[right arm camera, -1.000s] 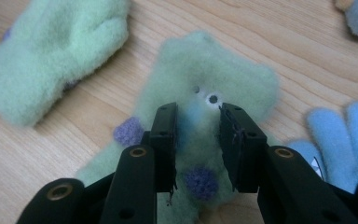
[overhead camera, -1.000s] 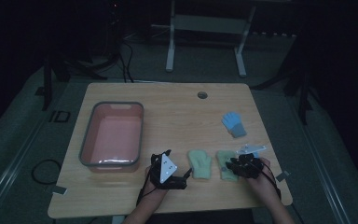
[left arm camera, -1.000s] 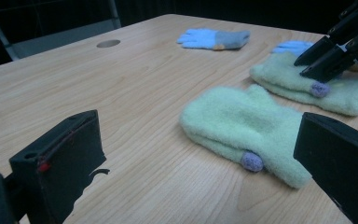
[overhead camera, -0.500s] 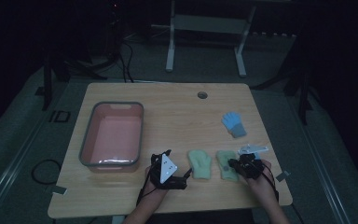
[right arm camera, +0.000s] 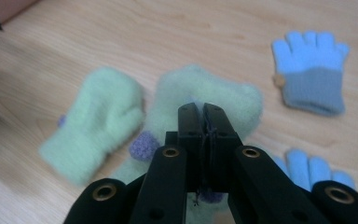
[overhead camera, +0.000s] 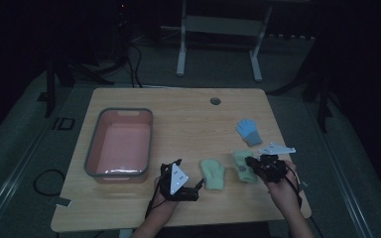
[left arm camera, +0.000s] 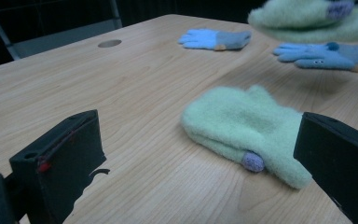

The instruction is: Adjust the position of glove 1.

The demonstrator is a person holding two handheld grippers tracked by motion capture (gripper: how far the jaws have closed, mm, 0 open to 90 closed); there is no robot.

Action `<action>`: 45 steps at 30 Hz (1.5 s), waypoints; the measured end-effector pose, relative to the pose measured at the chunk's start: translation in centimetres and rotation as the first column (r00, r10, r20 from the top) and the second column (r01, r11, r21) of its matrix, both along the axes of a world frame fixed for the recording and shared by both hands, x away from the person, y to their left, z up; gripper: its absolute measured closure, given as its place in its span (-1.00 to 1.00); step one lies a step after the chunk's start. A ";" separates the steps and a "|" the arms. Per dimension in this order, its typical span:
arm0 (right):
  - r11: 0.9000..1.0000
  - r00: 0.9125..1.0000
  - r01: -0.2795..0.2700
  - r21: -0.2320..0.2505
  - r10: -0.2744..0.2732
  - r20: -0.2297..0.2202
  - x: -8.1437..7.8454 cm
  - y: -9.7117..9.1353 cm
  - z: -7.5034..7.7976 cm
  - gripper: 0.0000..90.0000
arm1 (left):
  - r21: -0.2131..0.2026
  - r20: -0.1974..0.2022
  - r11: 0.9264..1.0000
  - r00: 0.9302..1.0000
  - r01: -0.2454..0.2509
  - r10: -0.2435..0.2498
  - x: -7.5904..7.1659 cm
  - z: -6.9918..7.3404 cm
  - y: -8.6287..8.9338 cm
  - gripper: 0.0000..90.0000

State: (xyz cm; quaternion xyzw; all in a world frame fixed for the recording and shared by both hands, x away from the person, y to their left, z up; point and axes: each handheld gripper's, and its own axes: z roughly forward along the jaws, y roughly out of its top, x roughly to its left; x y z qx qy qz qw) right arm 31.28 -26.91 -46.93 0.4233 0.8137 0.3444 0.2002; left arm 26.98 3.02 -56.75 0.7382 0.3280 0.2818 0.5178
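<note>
Green mitten (right arm camera: 200,93) in right hand-held gripper (right arm camera: 204,112), unlabelled.

Bare table (overhead camera: 188,119) between tub (overhead camera: 119,144) and mittens (overhead camera: 213,174).

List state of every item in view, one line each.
right gripper: fingers shut on the second green mitten.
second green mitten: pinched, lifted off the table.
left gripper: fingers open, holding nothing.
green mitten: flat on the table, between the left fingers, untouched.
blue glove: flat on the table, apart.
second blue glove: flat on the table under the raised mitten.
pink bin: upright, empty.
</note>
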 end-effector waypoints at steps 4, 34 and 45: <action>1.000 1.000 0.002 0.015 -0.002 -0.004 0.0 0.8 0.7 0.93 | -0.014 -0.005 1.000 1.000 0.001 -0.001 0.1 0.0 0.2 -0.97; 0.996 0.993 -0.085 -0.005 0.084 -0.086 0.5 9.3 -2.5 0.93 | -0.036 -0.014 0.999 1.000 0.013 -0.013 0.1 0.0 0.6 -0.96; 0.998 0.990 -0.067 -0.008 0.065 -0.124 0.8 9.1 -4.2 0.92 | -0.021 -0.008 1.000 1.000 0.000 0.000 0.0 0.0 0.3 -0.96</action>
